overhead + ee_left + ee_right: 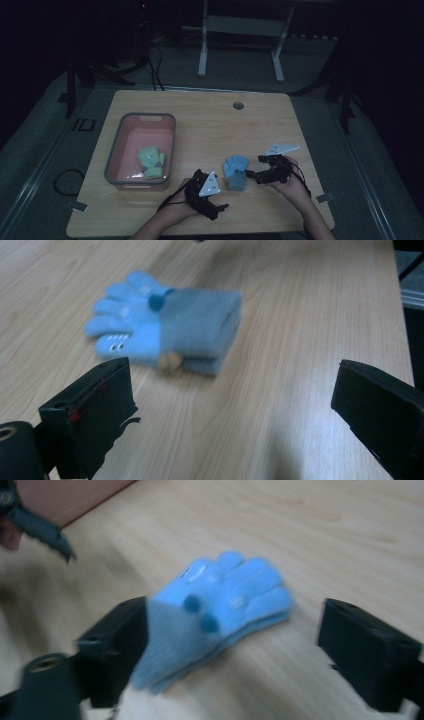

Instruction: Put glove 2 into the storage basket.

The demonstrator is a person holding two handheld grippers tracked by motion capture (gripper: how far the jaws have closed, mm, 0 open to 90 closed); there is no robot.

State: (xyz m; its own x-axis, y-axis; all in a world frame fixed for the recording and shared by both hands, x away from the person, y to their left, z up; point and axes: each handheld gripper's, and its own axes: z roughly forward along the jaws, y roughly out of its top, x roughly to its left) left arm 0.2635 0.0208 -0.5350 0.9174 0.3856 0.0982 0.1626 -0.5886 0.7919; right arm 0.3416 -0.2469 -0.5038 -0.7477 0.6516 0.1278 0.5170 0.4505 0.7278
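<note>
**A:** Where is the blue glove lying?

**B:** The blue glove [234,172] is lying flat on the wooden counter [210,125], near the front edge, between the two hands. Its grey cuff is pointing toward the person and its fingers are pointing away.

**A:** What are the tools doing?

**B:** The left tool [212,200] is hovering just left of the glove, its jaws standing wide apart and gripping nothing. The right tool [254,167] is sitting just right of the glove, its jaws spread wide with the glove lying loose between them.

**A:** Anything else there?

**B:** A pink bin [120,150] is standing at the left, holding a green glove [151,161].
</note>
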